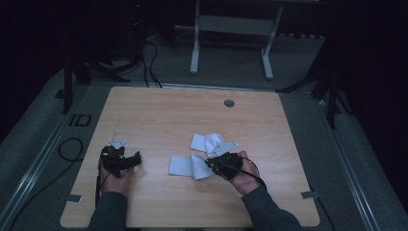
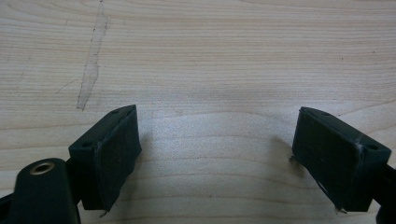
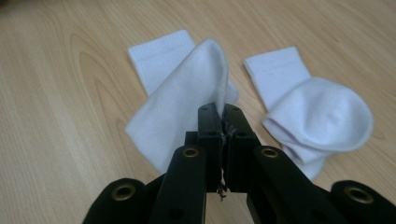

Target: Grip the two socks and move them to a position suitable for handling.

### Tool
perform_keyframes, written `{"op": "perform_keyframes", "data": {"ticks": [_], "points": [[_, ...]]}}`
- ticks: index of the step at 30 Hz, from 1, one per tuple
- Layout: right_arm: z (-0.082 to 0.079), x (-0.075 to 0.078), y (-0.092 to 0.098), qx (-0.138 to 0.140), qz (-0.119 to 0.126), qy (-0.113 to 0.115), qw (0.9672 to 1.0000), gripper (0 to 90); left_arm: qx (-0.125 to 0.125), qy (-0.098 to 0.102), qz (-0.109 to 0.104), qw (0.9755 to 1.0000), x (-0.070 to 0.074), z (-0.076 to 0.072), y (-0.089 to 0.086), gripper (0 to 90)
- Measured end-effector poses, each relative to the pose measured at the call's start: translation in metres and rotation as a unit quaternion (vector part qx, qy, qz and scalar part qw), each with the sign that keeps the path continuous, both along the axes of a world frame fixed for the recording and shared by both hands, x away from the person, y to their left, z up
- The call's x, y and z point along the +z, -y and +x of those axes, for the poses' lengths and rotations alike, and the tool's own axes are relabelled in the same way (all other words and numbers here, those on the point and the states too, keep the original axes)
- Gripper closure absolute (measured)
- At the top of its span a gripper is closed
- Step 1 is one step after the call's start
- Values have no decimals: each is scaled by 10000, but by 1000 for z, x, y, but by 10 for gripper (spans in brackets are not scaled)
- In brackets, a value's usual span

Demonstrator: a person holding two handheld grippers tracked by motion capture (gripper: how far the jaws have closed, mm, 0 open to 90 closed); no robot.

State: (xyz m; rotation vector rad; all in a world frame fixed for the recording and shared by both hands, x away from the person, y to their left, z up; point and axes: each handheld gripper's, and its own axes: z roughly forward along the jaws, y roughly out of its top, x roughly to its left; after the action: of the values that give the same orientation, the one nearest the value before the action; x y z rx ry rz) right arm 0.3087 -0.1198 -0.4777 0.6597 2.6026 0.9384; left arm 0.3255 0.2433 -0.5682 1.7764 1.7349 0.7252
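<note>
Here we see two white socks lying on the wooden surface point(image 1: 159, 110), right of its middle and toward the near edge. The nearer sock point(image 3: 180, 100) is pinched by the right hand-held gripper point(image 3: 223, 112), whose jaws are closed tight on a fold of its fabric; in the right gripper view the foot part is lifted and doubled over toward the cuff, while the ribbed cuff lies flat on the wood. In the high view this sock point(image 1: 185, 166) stretches leftward from the right hand-held gripper point(image 1: 211, 163).

The second sock point(image 3: 317, 112) lies just beside the first, a little farther from the near edge, its toe folded over into a rounded hump and its cuff flat. In the high view it point(image 1: 204, 142) rests just beyond the right hand.

The left hand-held gripper point(image 1: 132, 159) sits near the left edge of the surface, well apart from both socks. Its jaws stand wide, with bare wood between them and nothing held.
</note>
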Motion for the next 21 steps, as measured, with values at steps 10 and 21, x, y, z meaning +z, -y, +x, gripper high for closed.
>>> {"op": "perform_keyframes", "data": {"ticks": [10,21], "points": [[4,5,25,-284,12,26,9996,872,-2,-1,0,10000,0,0,0,151],[11,-4,59,-641,-91,-102,9979,872,-2,0,2,10000,0,0,0,150]]}}
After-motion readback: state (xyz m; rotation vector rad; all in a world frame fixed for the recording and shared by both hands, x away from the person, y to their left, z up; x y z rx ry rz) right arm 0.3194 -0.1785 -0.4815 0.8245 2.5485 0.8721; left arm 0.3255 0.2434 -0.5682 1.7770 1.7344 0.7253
